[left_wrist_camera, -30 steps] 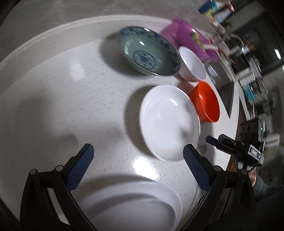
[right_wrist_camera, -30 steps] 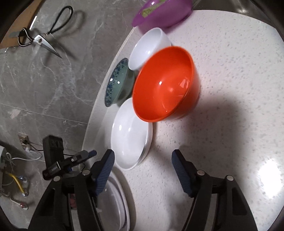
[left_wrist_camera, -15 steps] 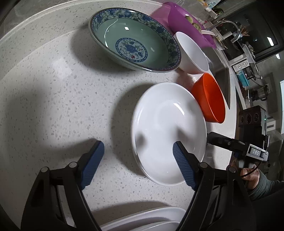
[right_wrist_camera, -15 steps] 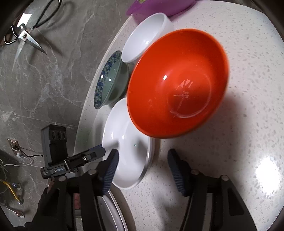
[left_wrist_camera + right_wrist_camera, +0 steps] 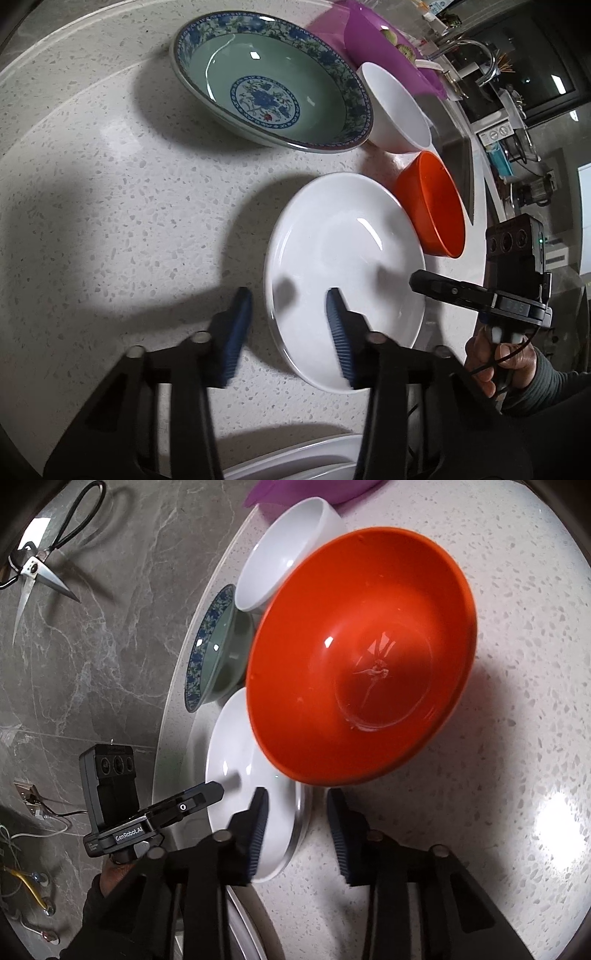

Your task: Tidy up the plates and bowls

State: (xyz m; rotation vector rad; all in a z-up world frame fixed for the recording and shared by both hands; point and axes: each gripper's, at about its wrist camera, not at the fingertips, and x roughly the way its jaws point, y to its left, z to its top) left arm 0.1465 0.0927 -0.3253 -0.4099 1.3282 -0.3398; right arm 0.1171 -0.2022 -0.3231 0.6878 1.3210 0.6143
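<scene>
White plate (image 5: 343, 280) rim between both closing grippers' fingers (image 5: 338, 332), scissors (image 5: 37, 565) only in right view

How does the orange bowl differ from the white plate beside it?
The orange bowl is deep and steep-walled; the white plate is shallow and wider. Gripper rims straddle the white plate, while the orange bowl sits free. Both are glossy, empty and upright on the speckled countertop.

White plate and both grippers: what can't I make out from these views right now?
- Right wrist view: orange bowl covers the white plate's far side.
- Left wrist view: plate stack cut off by the bottom edge.
- Both views: blurred closing fingers straddle the rim; contact unclear.
</scene>
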